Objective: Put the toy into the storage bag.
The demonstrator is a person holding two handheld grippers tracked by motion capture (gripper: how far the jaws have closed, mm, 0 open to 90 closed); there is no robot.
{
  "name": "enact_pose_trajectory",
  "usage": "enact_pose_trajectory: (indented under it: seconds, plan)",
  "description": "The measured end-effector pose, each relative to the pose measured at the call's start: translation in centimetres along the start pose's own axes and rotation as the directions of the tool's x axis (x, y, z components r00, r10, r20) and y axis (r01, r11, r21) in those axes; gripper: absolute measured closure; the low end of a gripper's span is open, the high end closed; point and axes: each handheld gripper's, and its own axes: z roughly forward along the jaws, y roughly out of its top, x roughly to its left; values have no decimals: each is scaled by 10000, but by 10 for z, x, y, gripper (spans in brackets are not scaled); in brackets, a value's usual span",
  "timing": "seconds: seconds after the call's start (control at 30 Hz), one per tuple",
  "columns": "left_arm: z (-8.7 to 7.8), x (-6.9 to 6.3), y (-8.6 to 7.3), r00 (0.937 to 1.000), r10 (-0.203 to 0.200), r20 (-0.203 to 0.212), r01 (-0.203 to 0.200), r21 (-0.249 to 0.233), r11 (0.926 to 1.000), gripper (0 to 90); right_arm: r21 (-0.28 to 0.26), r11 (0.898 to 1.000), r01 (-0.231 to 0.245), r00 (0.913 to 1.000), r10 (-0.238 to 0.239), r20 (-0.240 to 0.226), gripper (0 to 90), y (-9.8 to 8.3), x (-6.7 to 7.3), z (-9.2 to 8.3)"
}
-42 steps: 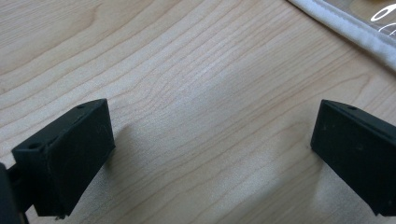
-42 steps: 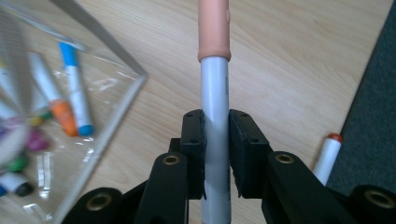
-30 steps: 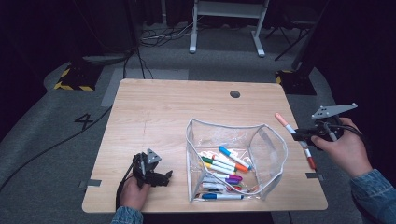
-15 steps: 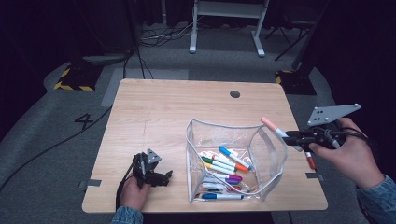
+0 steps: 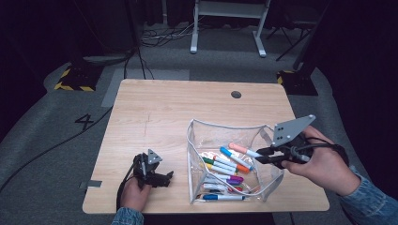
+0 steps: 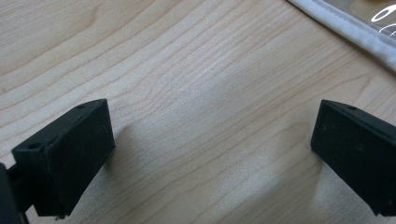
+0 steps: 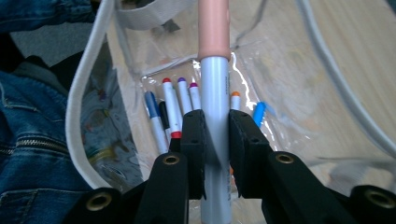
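Markers fill the bottom of a clear plastic pouch (image 5: 225,164) with a white fabric rim, which stands open on my wooden tabletop (image 5: 164,117) toward its near right part. Inside I see a loose pile of markers (image 5: 223,168) lying on their sides, with caps in blue, green, orange, red and purple, and one blue-capped marker lying along the pouch's near wall. My right tool (image 5: 263,156) is clamped on a grey marker with a pink cap (image 5: 241,150); it holds that marker roughly level over the pouch's open mouth, cap pointing left across the pile. In the right gripper view the two black pads squeeze the grey barrel (image 7: 215,116) from both sides, the pink cap points away from me, and the heaped markers lie below it. My left tool (image 5: 162,178) rests on the tabletop just left of the pouch, jaws wide apart with only bare wood between them, and the pouch's white rim (image 6: 345,28) shows beyond them.
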Motion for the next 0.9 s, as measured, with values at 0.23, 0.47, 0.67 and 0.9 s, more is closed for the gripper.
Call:
enact_pose_trajectory:
  seconds: [0.23,0.47,0.67,0.9]
  plan:
    - [0,0,0,10000,0,-1,0,-1,10000,0,517,9968,615,9957,-576,-723,771,12,10,25]
    - [0,0,0,10000,-2,14,2,-2,10000,0,1134,9866,1174,9858,-1019,-1335,771,18,17,45]
    - [0,0,0,10000,-1,27,1,-5,10000,0,1673,9735,1557,9756,-1251,-1802,771,20,23,58]
    - [0,0,0,10000,9,10,-9,-4,10000,0,2149,9550,2043,9629,-1565,-2200,771,23,26,74]
